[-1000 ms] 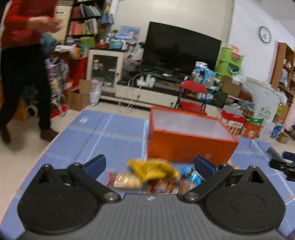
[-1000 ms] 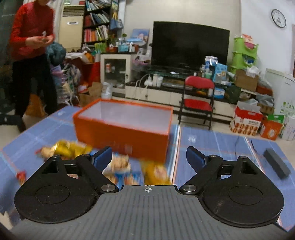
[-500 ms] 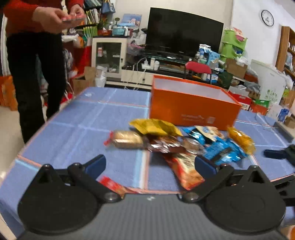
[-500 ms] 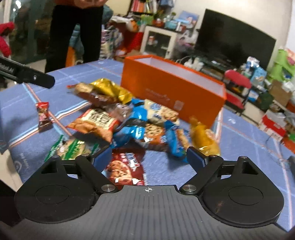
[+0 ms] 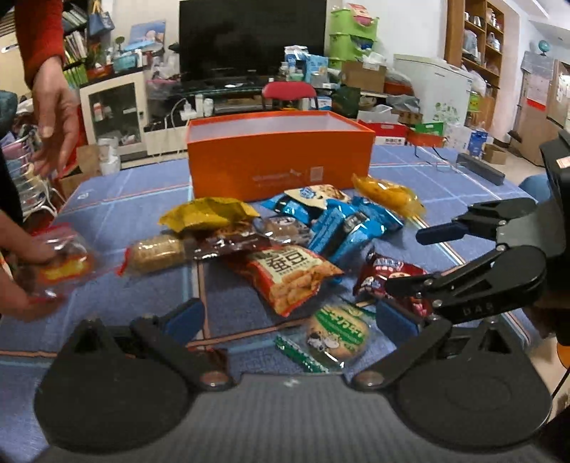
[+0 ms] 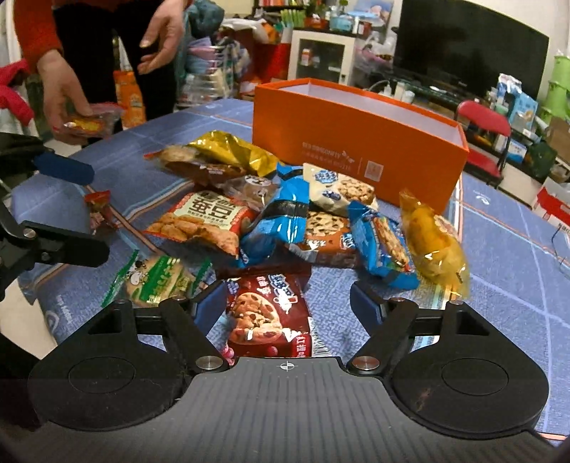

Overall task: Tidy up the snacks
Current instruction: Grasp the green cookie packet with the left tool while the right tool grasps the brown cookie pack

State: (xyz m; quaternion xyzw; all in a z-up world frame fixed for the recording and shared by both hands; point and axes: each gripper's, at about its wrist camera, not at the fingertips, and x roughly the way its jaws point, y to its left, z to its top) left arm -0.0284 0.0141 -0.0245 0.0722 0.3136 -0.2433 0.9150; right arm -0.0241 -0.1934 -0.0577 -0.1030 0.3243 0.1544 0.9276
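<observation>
Snacks in crinkly wrappers lie heaped before the open orange cardboard box (image 6: 356, 142); the right gripper (image 6: 288, 302), jaws apart and just closing, straddles a dark-red cookie packet (image 6: 267, 313). Left gripper (image 5: 288, 320) gapes over the green biscuit packet (image 5: 335, 331). Slick film could slip, or neighbours drag along.

A black television (image 5: 252, 34) stands against the far wall, with a red chair (image 5: 289, 93) in front of it. A white glass-door cabinet (image 5: 113, 107) sits to its left, green stacked bins (image 5: 352, 34) and a wooden bookshelf (image 5: 473, 39) to its right.
</observation>
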